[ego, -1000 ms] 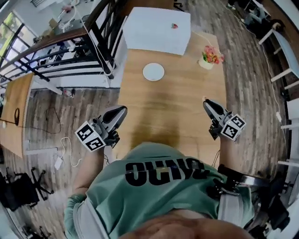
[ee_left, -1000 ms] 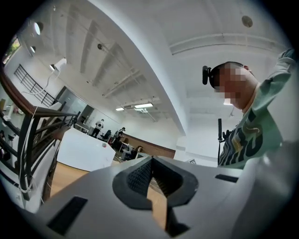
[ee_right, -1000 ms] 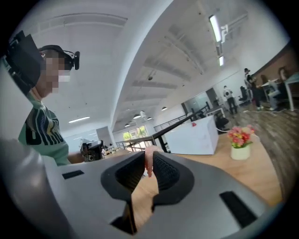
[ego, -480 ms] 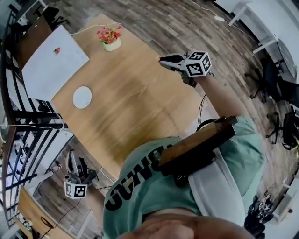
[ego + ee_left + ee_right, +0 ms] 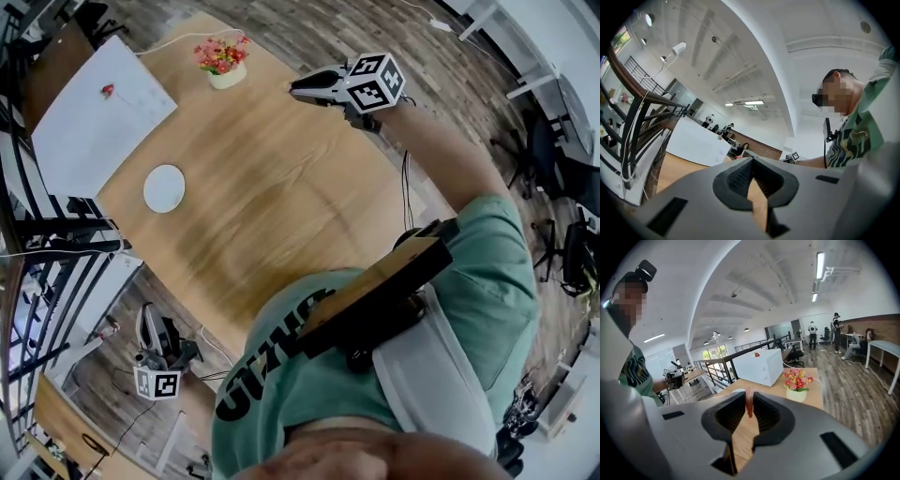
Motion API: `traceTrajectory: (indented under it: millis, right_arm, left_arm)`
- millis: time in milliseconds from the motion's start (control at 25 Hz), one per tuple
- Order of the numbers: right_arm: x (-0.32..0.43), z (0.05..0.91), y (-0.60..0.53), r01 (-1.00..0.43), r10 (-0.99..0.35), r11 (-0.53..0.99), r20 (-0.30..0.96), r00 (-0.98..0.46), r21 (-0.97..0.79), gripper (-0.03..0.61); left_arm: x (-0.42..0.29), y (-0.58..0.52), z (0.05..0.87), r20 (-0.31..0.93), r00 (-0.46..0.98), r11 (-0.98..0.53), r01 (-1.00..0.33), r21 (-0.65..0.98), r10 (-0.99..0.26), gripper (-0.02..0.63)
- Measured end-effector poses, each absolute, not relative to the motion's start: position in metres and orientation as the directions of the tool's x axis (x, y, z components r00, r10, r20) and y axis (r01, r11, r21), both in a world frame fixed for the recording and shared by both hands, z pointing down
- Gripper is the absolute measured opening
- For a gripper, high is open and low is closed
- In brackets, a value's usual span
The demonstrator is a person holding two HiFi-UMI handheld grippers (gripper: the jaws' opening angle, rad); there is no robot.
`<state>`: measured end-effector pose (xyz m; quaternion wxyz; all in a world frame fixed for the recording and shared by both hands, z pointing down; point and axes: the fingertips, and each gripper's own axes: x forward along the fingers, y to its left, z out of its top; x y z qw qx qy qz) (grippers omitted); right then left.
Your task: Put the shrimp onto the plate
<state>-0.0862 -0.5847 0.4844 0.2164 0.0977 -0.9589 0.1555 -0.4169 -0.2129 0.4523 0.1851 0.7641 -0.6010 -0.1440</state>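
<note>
Right claw (image 5: 750,400) gripped shrimp (image 5: 749,408), visible only in its own view; head view showed plate (image 5: 164,187) well apart on tabletop (image 5: 281,187); left claw (image 5: 752,161) clenched, empty.

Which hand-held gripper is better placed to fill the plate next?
Right. The right hand-held gripper holds the shrimp over the table with the plate; the left hand-held gripper hangs off it, empty.

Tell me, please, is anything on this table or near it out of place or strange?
Nothing looks spilled or damaged. One oddity: a small red item lies alone on top of the white box, apart from the plate, which is bare. What it is, I cannot tell.
</note>
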Motion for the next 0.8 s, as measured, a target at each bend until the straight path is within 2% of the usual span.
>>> traceTrajectory:
  millis: [800]
  right_arm:
    - [-0.262,0.497,-0.602,0.029,0.121,0.982,0.498,-0.858,-0.189,0.057]
  left_arm:
    - [-0.464,-0.23,0.506,-0.003,0.206,-0.175,-0.827,0.535,-0.979,0.005]
